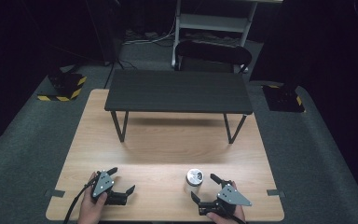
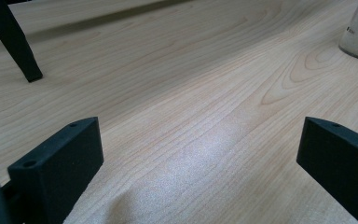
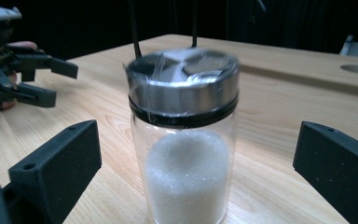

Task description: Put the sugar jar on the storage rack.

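**Spotter:** Start at your left. What have you got?

**Operator:** My left gripper (image 1: 122,180) sits at the near-left of the light wooden table (image 1: 168,140), jaws spread wide with nothing but bare wood grain between them. In the left gripper view the jar is only a sliver off at the far right edge, well apart from this tool.

**Spotter:** And the jar itself?

**Operator:** The clear glass jar with a silver metal lid and white grains inside (image 3: 182,135) stands upright on the table, right of centre near the front edge, well in front of the low black shelf on thin legs (image 1: 179,91). Its long axis is vertical.

**Spotter:** Which hand is closer?

**Operator:** My right gripper (image 1: 203,187), plainly. Its jaws are parted and empty, one on each side of the jar, not touching the glass as far as I can see. In the right gripper view the jar stands square between them. I judge a straight closing pinch on the glass body, below the lid, is what comes next.
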`<state>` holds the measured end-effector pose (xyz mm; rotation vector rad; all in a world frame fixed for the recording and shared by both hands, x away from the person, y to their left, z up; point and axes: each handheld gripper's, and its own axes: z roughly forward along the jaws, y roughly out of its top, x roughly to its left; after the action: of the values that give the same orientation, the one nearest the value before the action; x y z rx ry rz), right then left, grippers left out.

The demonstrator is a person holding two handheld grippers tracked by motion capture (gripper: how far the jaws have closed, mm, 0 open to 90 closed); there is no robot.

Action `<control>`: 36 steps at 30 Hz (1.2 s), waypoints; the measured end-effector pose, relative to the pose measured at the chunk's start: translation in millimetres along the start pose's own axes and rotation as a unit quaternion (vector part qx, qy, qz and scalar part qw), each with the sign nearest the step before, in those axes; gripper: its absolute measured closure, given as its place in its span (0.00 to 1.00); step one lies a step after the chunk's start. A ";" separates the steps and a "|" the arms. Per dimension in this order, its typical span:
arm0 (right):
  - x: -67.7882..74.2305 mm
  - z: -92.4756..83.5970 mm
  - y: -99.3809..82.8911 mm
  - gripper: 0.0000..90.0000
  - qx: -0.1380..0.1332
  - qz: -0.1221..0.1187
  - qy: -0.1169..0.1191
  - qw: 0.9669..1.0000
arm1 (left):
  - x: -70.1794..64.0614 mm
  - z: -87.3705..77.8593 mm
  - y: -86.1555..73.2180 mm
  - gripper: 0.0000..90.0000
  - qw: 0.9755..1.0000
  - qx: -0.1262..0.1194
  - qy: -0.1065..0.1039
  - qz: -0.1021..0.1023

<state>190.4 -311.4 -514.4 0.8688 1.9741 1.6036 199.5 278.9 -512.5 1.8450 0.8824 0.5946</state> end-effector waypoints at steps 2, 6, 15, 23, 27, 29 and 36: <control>1.0 6.0 -1.1 0.02 0.005 0.001 0.002 1.000 | 0.0 0.0 0.0 0.01 1.000 0.000 0.000 0.000; 5.1 14.8 -5.4 0.12 0.004 -0.010 0.001 1.000 | -0.1 0.0 0.0 0.01 1.000 0.000 0.000 0.000; 8.4 25.4 -13.7 0.34 -0.003 -0.019 -0.005 1.000 | 0.0 -0.2 0.3 0.01 1.000 0.001 0.000 0.001; 6.8 25.5 -11.5 0.35 0.000 -0.024 -0.001 1.000 | -0.1 -0.1 0.1 0.00 1.000 0.000 0.000 0.000; 6.7 25.5 -8.8 0.35 0.003 -0.023 -0.001 1.000 | -0.3 0.0 0.1 0.00 1.000 0.000 0.001 0.000; 6.6 25.1 -7.7 0.35 0.003 -0.019 -0.003 1.000 | -0.6 0.0 0.1 0.01 1.000 0.000 0.001 -0.001; 7.1 22.3 1.6 0.35 -0.007 -0.008 -0.016 1.000 | -0.3 -0.3 0.4 0.01 1.000 0.002 0.001 0.003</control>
<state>201.1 -290.7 -517.5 0.8663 1.9414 1.5827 199.3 278.7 -512.0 1.8507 0.8798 0.5978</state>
